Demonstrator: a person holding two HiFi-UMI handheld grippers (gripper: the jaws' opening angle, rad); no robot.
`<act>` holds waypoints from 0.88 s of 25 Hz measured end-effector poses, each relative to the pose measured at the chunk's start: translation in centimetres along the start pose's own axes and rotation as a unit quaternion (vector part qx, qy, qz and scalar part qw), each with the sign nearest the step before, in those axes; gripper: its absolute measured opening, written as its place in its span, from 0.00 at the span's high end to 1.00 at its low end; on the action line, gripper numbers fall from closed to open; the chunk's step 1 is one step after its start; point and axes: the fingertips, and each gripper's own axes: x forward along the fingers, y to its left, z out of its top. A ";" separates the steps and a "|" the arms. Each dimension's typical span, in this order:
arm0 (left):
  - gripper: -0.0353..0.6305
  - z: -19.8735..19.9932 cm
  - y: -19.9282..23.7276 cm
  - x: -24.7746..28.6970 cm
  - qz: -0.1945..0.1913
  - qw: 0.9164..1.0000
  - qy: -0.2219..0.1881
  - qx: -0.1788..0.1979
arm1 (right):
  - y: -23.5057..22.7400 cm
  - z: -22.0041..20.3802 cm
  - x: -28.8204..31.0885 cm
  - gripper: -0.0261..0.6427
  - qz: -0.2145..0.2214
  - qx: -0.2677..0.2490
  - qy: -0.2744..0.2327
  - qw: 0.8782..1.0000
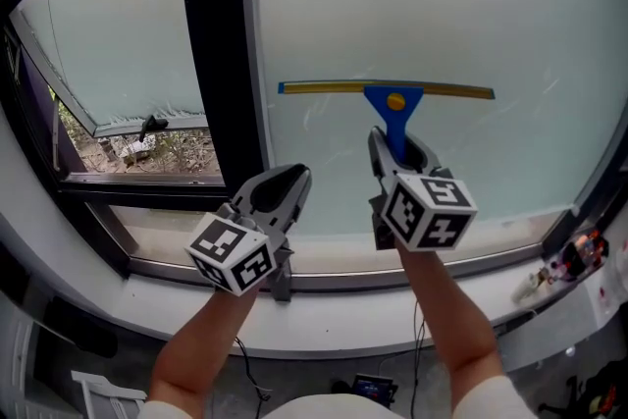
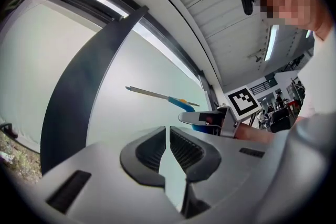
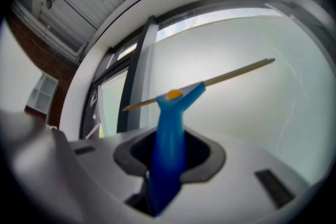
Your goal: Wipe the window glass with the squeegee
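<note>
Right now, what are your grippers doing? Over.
Right gripper shut on blue-handled squeegee with yellow blade, up at frosted window glass. Left gripper shut, empty, lower. Nothing blocking it.

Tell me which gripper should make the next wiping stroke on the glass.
Right. The right gripper is shut on the blue handle of the squeegee, whose blade lies level across the window glass. The left gripper holds nothing, jaws together, lower beside the dark frame.
</note>
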 end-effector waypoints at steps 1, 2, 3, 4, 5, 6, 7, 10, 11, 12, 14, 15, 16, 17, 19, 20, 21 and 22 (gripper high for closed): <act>0.88 0.8 0.3 0.6 0.002 1.000 -0.002 0.010 | 0.0 0.8 0.7 0.78 0.003 0.001 -0.003 1.000; 0.88 1.5 0.6 1.2 0.003 1.000 -0.004 0.020 | -0.1 1.5 1.3 0.78 0.004 0.001 -0.007 1.000; 0.88 2.1 0.9 1.8 0.004 1.000 -0.005 0.030 | -0.1 2.2 1.9 0.78 0.005 -0.001 -0.010 1.000; 0.88 2.7 1.2 2.3 0.005 0.999 -0.006 0.038 | -0.1 2.8 2.5 0.78 0.006 -0.004 -0.012 1.000; 0.88 3.3 1.5 2.7 0.007 0.999 -0.007 0.045 | -0.1 3.2 2.9 0.78 0.008 -0.007 -0.014 1.000; 0.88 3.8 1.7 3.1 0.009 0.999 -0.009 0.051 | 0.0 3.6 3.3 0.78 0.009 -0.010 -0.016 1.000; 0.88 4.3 2.0 3.5 0.012 0.998 -0.011 0.055 | 0.1 4.0 3.7 0.78 0.011 -0.013 -0.017 1.000; 0.88 5.8 2.9 4.7 0.024 0.997 -0.019 0.069 | 0.0 4.9 4.8 0.78 0.014 -0.014 -0.021 1.000; 0.88 6.5 3.2 5.1 0.029 0.997 -0.023 0.074 | 0.0 5.3 5.3 0.78 0.015 -0.012 -0.022 1.000; 0.88 7.1 3.7 5.5 0.035 0.996 -0.028 0.079 | 0.0 5.7 5.8 0.78 0.016 -0.012 -0.023 1.000; 0.88 8.7 4.5 6.5 0.045 0.994 -0.038 0.089 | 0.0 6.7 6.7 0.78 0.017 -0.014 -0.026 0.999; 0.88 9.6 4.8 7.0 0.048 0.993 -0.043 0.094 | -0.1 7.3 7.2 0.78 0.017 -0.015 -0.028 0.999; 0.88 10.4 5.0 7.6 0.050 0.993 -0.047 0.100 | -0.1 7.8 7.7 0.78 0.017 -0.015 -0.030 0.999; 0.88 11.1 5.2 8.1 0.051 0.992 -0.050 0.109 | -0.2 8.4 8.2 0.78 0.018 -0.015 -0.031 0.999; 0.88 12.3 5.5 9.2 0.052 0.989 -0.052 0.126 | -0.4 9.4 9.1 0.78 0.016 -0.016 -0.034 0.999; 0.88 12.8 5.6 9.7 0.053 0.988 -0.052 0.134 | -0.5 9.8 9.6 0.78 0.015 -0.018 -0.035 0.999; 0.88 13.3 5.9 10.1 0.053 0.987 -0.051 0.140 | -0.6 10.3 10.0 0.78 0.014 -0.020 -0.037 0.999; 0.88 13.7 6.1 10.5 0.054 0.987 -0.051 0.145 | -0.7 10.7 10.5 0.78 0.014 -0.022 -0.038 0.999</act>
